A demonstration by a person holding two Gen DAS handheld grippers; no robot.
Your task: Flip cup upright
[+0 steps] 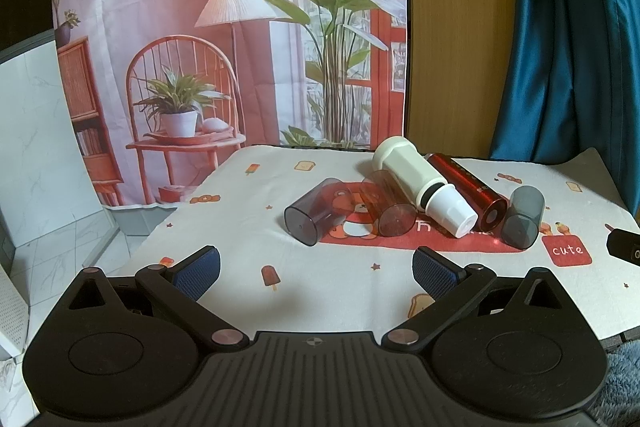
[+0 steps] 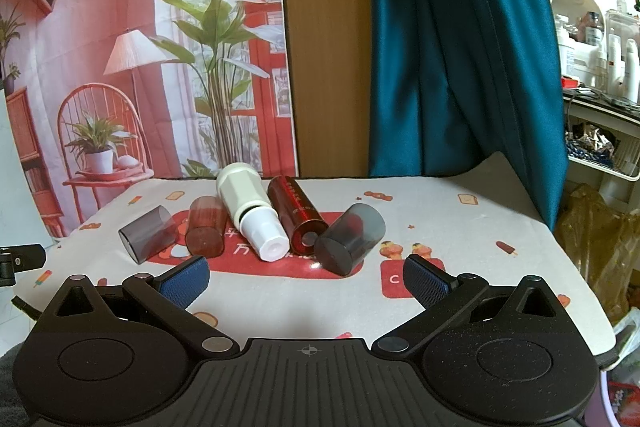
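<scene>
Looking along both pairs of tongs, we see nothing righted yet: every container lies on its side in a row on the bear-print tablecloth [image 1: 280,307]. From our left: a smoky grey cup [image 1: 316,211], a reddish-brown cup [image 1: 386,207], a white bottle [image 1: 424,183], a red metallic bottle [image 1: 468,193] and a dark grey cup [image 1: 522,217]. The left gripper [image 1: 316,269] and right gripper [image 2: 306,275] both hover short of them, spread wide, holding nothing. We cannot tell which cup is meant, and their open mouths face away, hidden.
</scene>
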